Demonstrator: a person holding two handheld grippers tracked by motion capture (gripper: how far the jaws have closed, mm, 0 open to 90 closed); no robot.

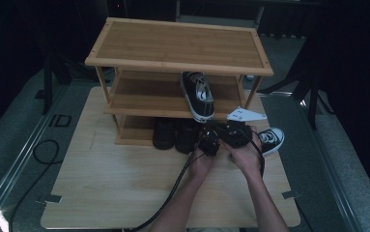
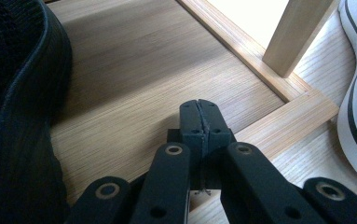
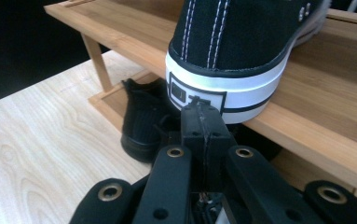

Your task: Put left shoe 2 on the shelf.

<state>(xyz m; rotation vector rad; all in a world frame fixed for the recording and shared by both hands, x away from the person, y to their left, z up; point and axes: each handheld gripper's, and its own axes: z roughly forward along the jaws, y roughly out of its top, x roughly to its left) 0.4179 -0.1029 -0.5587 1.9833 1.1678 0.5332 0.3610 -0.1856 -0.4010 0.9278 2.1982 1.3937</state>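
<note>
— Currently, where is the black-and-white sneaker point(image 3: 234, 46) sitting?
— Heel out over the rack's middle shelf point(image 3: 316, 107), right gripper point(image 3: 203, 112) just before it, jaws together.
— Left gripper point(image 2: 199, 114)?
— Jaws together, empty, over the bottom shelf point(image 2: 134, 70).

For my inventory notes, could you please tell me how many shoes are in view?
4: one sneaker on the rack's middle shelf, two black shoes on the bottom shelf, one sneaker on the table at the right. The hands may hide others.

Wooden rack point(image 1: 124, 50) — sneaker point(image 1: 198, 94), black shoes point(image 1: 175, 135)
</note>
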